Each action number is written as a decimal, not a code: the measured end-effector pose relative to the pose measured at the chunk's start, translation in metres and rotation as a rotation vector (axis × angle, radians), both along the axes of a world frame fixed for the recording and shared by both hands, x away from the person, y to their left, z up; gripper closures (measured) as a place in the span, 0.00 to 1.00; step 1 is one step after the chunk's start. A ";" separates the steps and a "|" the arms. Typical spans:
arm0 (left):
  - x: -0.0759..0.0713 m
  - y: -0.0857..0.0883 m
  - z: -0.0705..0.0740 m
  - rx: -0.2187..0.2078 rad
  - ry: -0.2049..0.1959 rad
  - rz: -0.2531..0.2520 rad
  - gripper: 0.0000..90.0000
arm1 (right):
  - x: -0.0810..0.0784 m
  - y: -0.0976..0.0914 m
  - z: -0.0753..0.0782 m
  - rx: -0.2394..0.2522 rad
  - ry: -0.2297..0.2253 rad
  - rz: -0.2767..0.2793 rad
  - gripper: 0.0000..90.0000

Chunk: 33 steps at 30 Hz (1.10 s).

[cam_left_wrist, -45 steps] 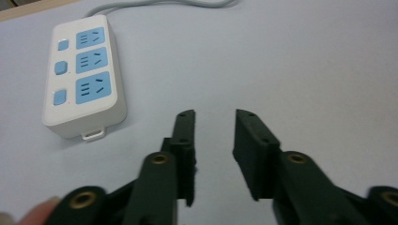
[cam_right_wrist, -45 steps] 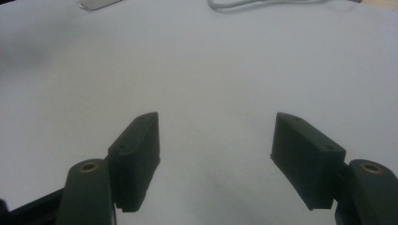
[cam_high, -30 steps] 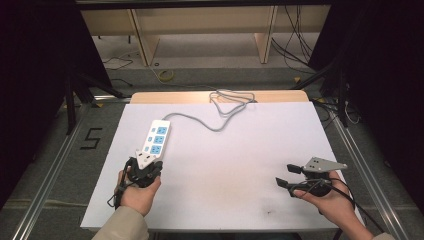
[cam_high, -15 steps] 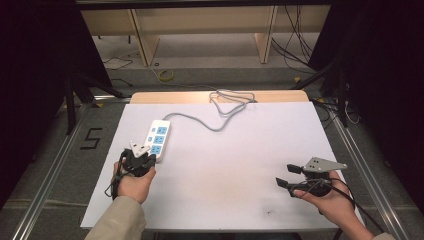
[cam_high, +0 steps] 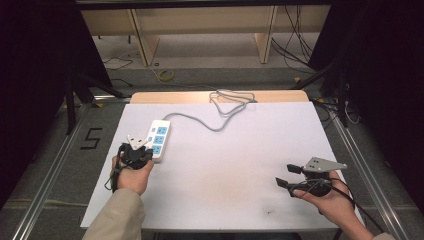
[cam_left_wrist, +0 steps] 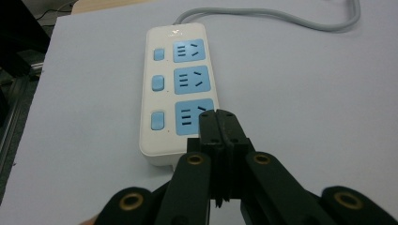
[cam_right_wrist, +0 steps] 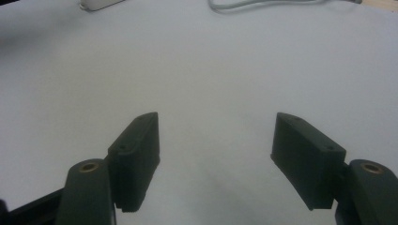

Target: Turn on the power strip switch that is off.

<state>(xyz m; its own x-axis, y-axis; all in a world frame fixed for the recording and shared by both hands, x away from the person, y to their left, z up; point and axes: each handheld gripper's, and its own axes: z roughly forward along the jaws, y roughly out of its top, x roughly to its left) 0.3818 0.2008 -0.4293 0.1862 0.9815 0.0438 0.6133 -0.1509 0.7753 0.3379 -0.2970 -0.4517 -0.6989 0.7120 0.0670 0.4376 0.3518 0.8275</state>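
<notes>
Power strip (cam_high: 158, 139) lies at desk (cam_high: 240, 165) left. Our left gripper (cam_left_wrist: 219, 117), jaws pressed together and empty, hovers over its nearest socket; right gripper (cam_right_wrist: 213, 150) gapes wide. An off-centre push could skid the strip.

One white power strip (cam_high: 157, 139) sat on the table (cam_high: 240, 150), and it carried three blue sockets and three blue switches. One grey cable (cam_high: 215, 117) trailed off it. Two grippers were out there: left gripper (cam_high: 142, 156), right gripper (cam_high: 289, 176).

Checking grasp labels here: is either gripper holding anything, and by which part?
Nothing is held. The left gripper is shut and empty over the power strip; the right gripper is open above the table.
</notes>
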 end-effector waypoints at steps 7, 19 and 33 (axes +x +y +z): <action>0.009 0.003 -0.002 0.007 0.000 0.017 1.00 | 0.000 0.000 0.000 0.003 0.001 0.000 0.36; 0.023 0.007 -0.005 0.023 0.000 0.031 1.00 | 0.000 0.000 0.000 0.003 0.000 0.000 0.36; 0.037 0.010 -0.007 0.017 0.004 0.035 1.00 | 0.000 -0.001 0.000 0.003 -0.001 0.000 0.36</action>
